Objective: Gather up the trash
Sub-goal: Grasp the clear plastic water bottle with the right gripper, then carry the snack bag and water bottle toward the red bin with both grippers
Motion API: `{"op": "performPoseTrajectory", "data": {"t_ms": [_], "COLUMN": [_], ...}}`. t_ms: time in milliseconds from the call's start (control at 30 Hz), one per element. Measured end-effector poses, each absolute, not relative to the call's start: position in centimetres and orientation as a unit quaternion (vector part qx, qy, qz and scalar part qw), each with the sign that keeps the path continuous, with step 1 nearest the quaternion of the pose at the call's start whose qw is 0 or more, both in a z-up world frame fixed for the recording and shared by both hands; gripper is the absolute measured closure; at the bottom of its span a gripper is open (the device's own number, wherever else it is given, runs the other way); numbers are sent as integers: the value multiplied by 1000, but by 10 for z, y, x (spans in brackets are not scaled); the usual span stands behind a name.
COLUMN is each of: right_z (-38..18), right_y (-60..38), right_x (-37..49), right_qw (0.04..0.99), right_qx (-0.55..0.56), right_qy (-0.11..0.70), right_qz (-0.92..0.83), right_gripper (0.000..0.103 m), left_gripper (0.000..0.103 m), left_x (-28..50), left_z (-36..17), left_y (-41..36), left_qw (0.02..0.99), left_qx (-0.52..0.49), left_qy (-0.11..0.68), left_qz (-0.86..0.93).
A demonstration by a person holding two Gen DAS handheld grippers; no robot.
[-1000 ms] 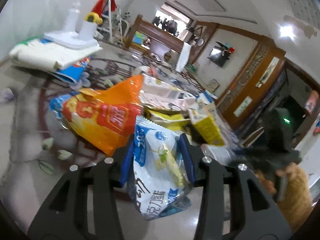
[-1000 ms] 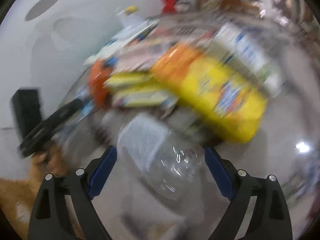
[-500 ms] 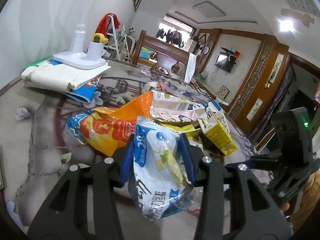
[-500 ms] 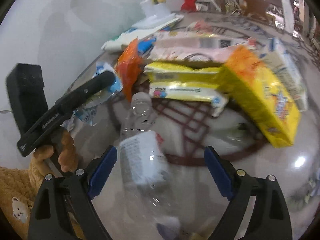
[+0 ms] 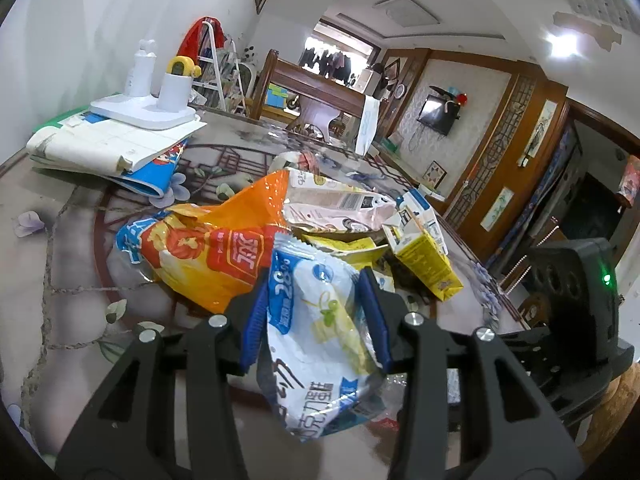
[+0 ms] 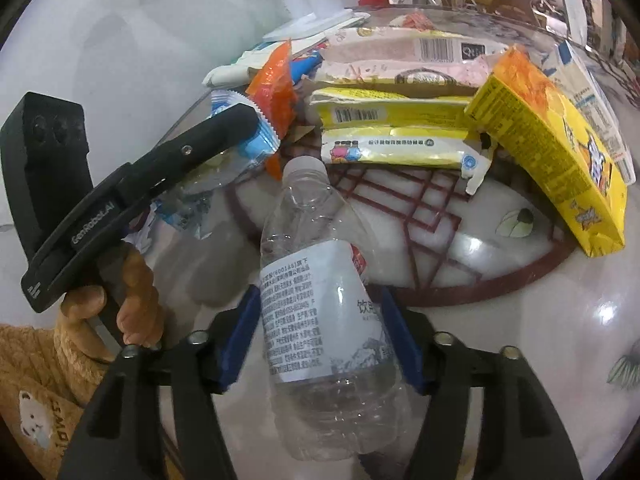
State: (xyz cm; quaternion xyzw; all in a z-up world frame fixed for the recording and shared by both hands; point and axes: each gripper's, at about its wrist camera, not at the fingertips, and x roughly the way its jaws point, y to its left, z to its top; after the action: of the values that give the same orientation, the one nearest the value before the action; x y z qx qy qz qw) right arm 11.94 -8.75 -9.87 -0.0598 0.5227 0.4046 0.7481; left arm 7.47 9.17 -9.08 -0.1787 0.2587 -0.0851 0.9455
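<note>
1. My table was glossy and pale, with a dark red lattice ring and printed flowers.
2. On it lay a heap of trash — an orange snack bag, a pink packet, yellow packets and a yellow carton.
3. At the far edge, folded papers carried a white stand.

My left gripper is holding a snack wrapper between its pads, just in front of a heap of trash on the table. My right gripper, jaws just closing, is flanking a plastic bottle lying between them, cap pointing toward the heap. Behind the bottle, two flat packets are lying stacked, with a juice carton leaning at their right and a large bag at their left. Papers are sitting behind, under a stand.
</note>
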Motion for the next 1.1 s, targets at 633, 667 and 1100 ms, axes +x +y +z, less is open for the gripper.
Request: {"op": "performPoseTrajectory", "data": {"t_ms": [633, 667, 1100], "right_z": [-101, -100, -62], "right_y": [-202, -212, -313], "right_x": [73, 73, 53], "right_qw": [816, 819, 886], "right_qx": [143, 161, 216], "right_qy": [430, 424, 329], "right_qz": [360, 353, 246], "right_gripper": [49, 49, 49], "left_gripper": [60, 60, 62], "left_x": [68, 70, 92], "left_z": [-79, -79, -63], "left_y": [62, 57, -46], "left_qw": [956, 955, 943], "left_qx": [-157, -156, -134], "left_qy": [241, 242, 258], "left_qz": [-58, -62, -162]}}
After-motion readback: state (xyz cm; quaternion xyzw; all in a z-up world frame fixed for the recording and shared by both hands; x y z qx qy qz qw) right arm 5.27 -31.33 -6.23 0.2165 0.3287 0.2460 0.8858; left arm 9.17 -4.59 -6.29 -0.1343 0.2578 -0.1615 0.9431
